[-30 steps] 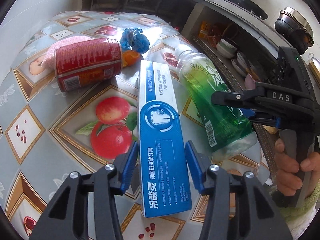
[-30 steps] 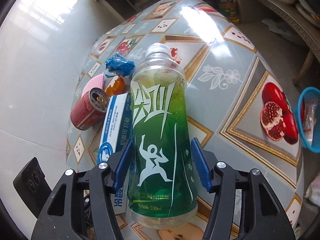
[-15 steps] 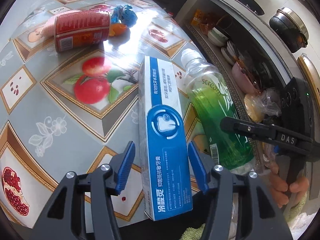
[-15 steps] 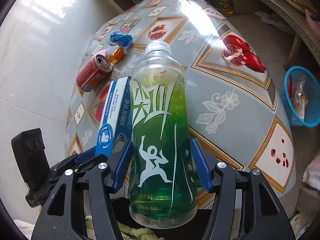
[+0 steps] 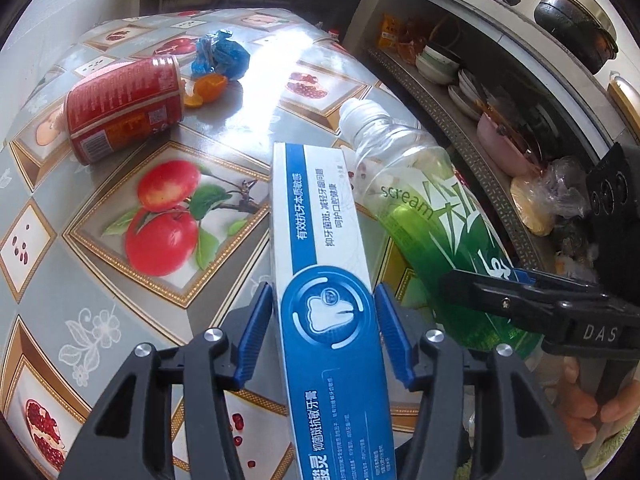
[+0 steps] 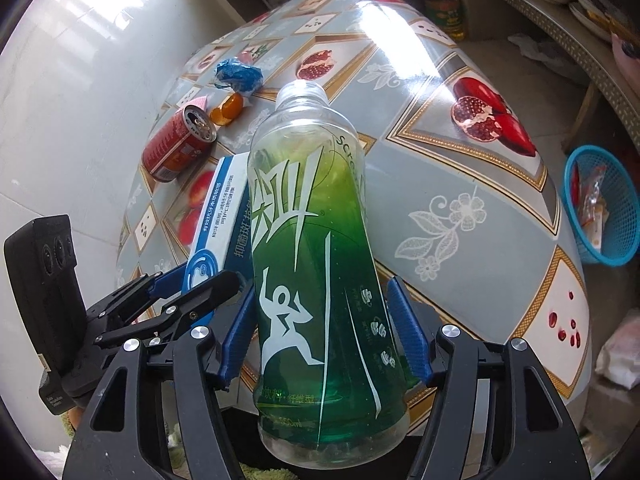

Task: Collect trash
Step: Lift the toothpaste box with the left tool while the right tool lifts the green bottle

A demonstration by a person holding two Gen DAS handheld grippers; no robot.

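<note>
Green-labelled clear bottle [image 6: 316, 280]; blue-and-white toothpaste box [image 5: 332, 304]

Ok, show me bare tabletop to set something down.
Widest free patch: the table from the green bottle toward the blue basket. Smaller one: the apple print between red can and toothpaste box. Crowded: far corner, where can, orange peel and blue wrapper cluster.

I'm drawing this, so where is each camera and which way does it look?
Left wrist: sits on the left gripper, looks down along the box it grips, over the table to the can; a hand shows at right.
Right wrist: sits on the right gripper, looks down along the bottle between its jaws, which have just been opening; left gripper shows.
Shared: box, bottle, can, table.
</note>
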